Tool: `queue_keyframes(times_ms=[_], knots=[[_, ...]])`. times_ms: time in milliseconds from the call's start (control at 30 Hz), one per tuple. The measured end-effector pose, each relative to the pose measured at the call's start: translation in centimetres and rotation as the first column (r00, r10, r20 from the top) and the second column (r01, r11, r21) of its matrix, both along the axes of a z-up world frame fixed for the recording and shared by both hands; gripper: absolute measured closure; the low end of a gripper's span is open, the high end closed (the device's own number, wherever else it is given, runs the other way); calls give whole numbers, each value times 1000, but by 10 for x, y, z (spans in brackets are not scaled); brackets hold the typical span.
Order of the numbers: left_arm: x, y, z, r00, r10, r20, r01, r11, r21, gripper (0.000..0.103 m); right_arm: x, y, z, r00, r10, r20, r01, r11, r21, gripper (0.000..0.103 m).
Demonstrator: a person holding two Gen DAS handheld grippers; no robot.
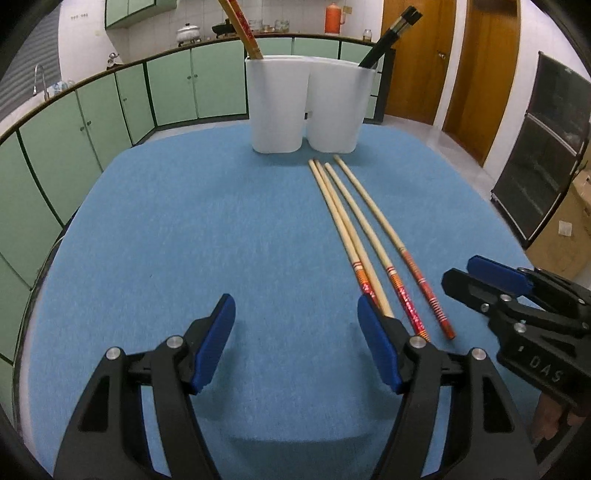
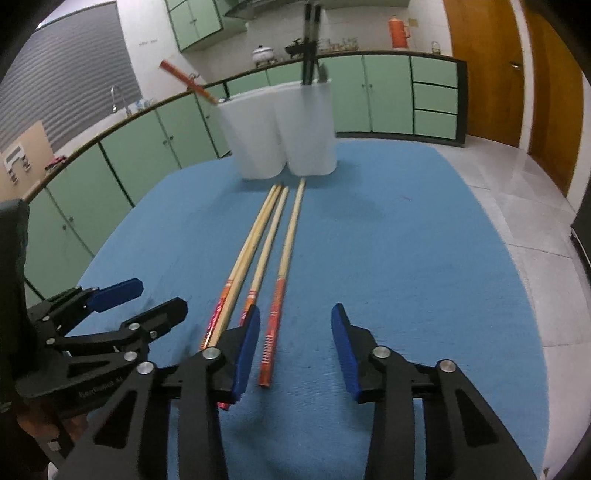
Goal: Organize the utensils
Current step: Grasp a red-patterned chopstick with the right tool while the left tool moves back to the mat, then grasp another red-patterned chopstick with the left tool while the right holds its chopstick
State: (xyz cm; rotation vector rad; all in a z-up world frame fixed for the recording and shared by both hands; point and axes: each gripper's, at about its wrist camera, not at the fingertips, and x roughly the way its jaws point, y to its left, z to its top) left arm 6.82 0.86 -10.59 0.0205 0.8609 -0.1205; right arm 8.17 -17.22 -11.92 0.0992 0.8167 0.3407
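On the blue surface point(image 1: 184, 221) four wooden chopsticks point(image 1: 354, 229) lie side by side, tips near the white double holder point(image 1: 303, 107). The left claw point(image 1: 295, 343) stands wide and empty, beside their red ends. Only the right wrist view shows the right claw point(image 2: 295, 343) with narrower jaws astride the rightmost chopstick point(image 2: 275, 314), not pressing it. The holder keeps patterned chopsticks point(image 1: 243, 29) and black ones point(image 1: 388, 37).

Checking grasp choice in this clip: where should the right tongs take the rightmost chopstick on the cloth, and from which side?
Probably at the red patterned handle end of the rightmost chopstick, coming from above at the near end. It lies flat on the blue cloth, apart from the other three, pointing away toward the white holder. The right tongs already straddle that end, jaws open across its width.
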Motion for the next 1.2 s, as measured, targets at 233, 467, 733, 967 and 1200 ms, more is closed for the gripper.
queue_keyframes(times_ms=[233, 467, 733, 967, 1200], knots=[[2, 7, -3, 999, 33, -2, -33, 999, 14, 29, 7, 12, -11, 998, 33, -57, -33, 999, -9, 80], [1, 4, -3, 1000, 25, -11, -25, 1000, 0, 24, 13, 19, -11, 998, 25, -62, -28, 998, -52, 93], [8, -16, -4, 1000, -20, -20, 20, 1000, -20, 24, 1, -4, -10, 996, -61, -63, 57, 996, -65, 97], [18, -26, -10, 999, -31, -38, 30, 999, -18, 24, -5, -27, -10, 991, -115, -67, 111, 992, -52, 97], [27, -24, -10, 998, -11, -54, 10, 1000, -19, 28, -5, -28, -10, 991, -116, -65, 113, 992, -47, 97]])
